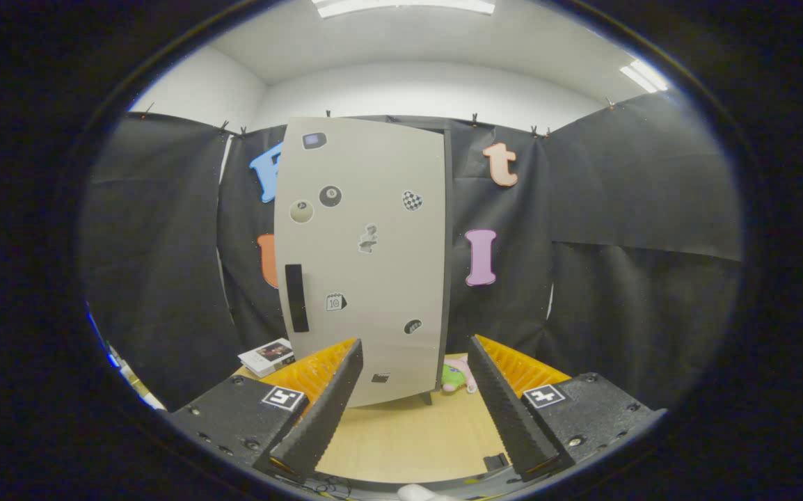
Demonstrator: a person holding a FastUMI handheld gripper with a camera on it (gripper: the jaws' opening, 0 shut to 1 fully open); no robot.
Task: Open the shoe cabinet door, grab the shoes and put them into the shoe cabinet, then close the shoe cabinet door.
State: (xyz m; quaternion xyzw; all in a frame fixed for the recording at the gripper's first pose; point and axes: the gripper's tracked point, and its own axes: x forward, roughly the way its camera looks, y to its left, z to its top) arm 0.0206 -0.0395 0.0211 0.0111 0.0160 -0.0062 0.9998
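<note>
Beige shoe cabinet door (367, 264) stands shut on the wooden surface (408, 435), beyond the hand-held gripper (415, 362), whose fingers are spread, holding nothing.

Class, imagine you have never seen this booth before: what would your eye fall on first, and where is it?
First, the tall pale shoe cabinet, standing on the wooden floor straight beyond the fingers, its closed door dotted with stickers and bearing a dark handle. Next, the open gripper, nothing between its fingers. Small extras flank the cabinet's foot: a book on one side, a pink and green toy on the other.
</note>
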